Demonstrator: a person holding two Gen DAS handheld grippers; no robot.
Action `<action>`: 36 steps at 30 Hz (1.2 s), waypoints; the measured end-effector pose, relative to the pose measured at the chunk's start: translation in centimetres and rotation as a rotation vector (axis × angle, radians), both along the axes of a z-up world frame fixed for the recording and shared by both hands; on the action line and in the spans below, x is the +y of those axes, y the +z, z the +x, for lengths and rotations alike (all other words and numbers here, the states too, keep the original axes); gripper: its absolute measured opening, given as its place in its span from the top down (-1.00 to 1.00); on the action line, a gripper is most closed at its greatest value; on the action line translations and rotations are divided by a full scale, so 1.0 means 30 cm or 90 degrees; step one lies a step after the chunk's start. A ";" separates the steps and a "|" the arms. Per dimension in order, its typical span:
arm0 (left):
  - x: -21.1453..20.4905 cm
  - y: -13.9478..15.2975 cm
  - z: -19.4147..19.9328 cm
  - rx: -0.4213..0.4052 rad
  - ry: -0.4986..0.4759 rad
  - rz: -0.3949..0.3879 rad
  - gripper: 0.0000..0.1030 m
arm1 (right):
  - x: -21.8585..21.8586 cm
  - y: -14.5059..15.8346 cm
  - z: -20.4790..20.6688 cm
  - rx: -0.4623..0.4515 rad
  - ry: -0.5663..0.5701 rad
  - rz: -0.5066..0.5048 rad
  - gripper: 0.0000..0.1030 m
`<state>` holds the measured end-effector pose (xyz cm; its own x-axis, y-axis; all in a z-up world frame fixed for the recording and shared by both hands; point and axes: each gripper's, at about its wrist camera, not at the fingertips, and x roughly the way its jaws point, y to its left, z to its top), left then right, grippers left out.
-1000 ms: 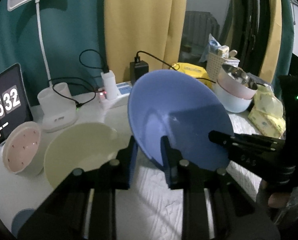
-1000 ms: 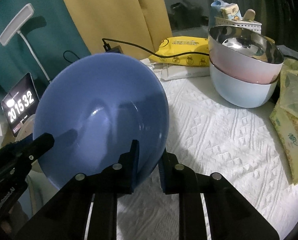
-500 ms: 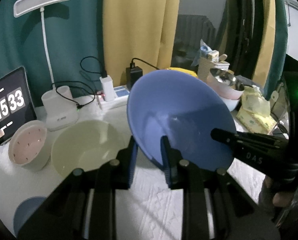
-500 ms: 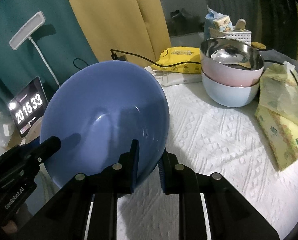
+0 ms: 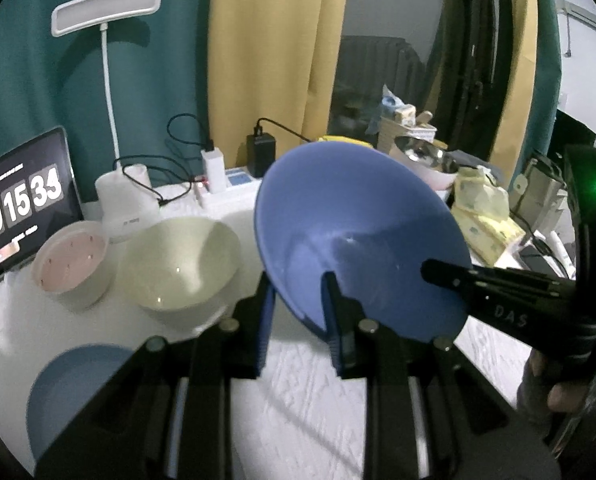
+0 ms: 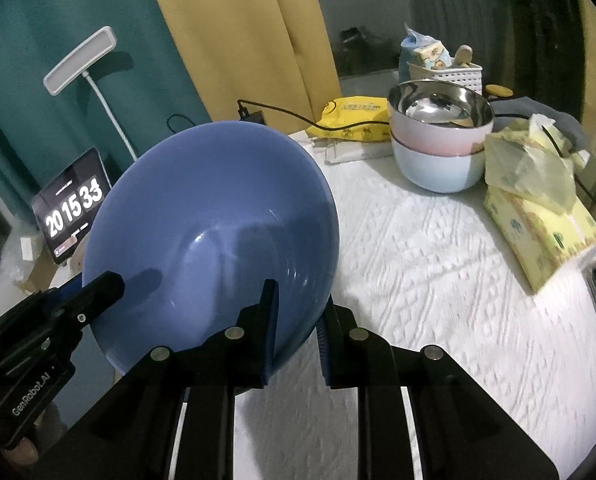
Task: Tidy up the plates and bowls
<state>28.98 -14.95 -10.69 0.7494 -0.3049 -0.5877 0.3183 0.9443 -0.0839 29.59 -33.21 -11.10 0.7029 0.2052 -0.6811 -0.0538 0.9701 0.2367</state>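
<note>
Left wrist view shows the left gripper (image 5: 298, 312) pinching the near rim of a large blue bowl (image 5: 358, 240), one finger inside the bowl and one outside; the bowl is tilted, lifted clear of the white textured tablecloth (image 5: 298, 392). From the right, the right gripper (image 5: 438, 272) clamps the opposite rim, with a hand (image 5: 558, 392) on its handle. Behind and to the left stand a cream bowl (image 5: 182, 268), a pink perforated dish (image 5: 70, 264) and, at the lower left, a pale blue plate (image 5: 74, 392), all resting on the cloth. A tablet clock (image 5: 22, 204) and a white desk lamp (image 5: 110, 128) stand at the back.

Right wrist view gives the right gripper (image 6: 294, 328) closed on the same bowl's rim (image 6: 214, 232), and the left gripper (image 6: 106, 284) gripping its far edge. Well apart, at the far right of the table, a steel bowl (image 6: 442, 108) sits nested in a pink bowl (image 6: 430, 136), itself in a light blue bowl (image 6: 434, 172), beside a yellow tissue pack (image 6: 538, 232)
</note>
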 end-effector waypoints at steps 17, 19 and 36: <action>0.030 -0.064 -0.185 0.036 -0.009 -0.014 0.53 | 0.038 -0.047 -0.199 0.052 -0.003 0.004 0.58; 0.034 -0.072 -0.196 0.040 -0.009 -0.013 0.53 | 0.042 -0.053 -0.210 0.058 -0.004 0.000 0.57; 0.079 -0.129 -0.236 0.098 -0.017 -0.023 0.50 | 0.095 -0.049 -0.245 0.082 0.005 -0.037 0.41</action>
<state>21.89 -12.58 -14.56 0.6434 -0.3459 -0.6829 0.3236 0.9314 -0.1670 22.23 -30.36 -12.58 0.6080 0.1683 -0.7759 -0.0342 0.9819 0.1861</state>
